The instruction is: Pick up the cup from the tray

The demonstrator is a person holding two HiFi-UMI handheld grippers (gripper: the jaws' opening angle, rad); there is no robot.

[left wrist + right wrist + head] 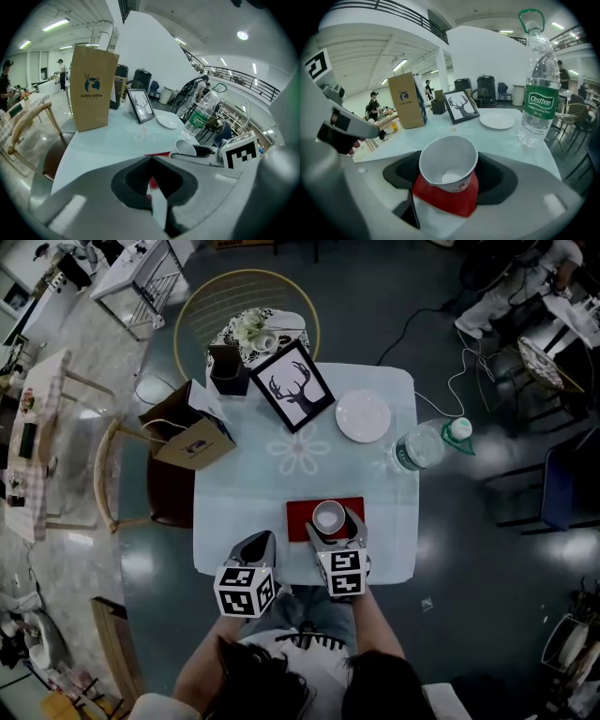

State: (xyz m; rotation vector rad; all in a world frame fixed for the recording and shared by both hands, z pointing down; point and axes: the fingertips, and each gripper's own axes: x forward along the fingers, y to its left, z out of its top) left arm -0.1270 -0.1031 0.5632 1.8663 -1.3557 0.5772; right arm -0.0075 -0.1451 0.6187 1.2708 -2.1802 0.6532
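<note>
A white paper cup stands on a small red tray near the front edge of the pale table. My right gripper has a jaw on each side of the cup and is shut on it. In the right gripper view the cup fills the space between the dark pads, leaning slightly, over the red tray. My left gripper hovers just left of the tray, shut and empty. In the left gripper view the cup appears at the right, behind the closed left gripper.
Farther back on the table are a brown paper bag, a framed deer picture, a white plate and a water bottle near the right edge. Chairs stand at the table's left and far sides.
</note>
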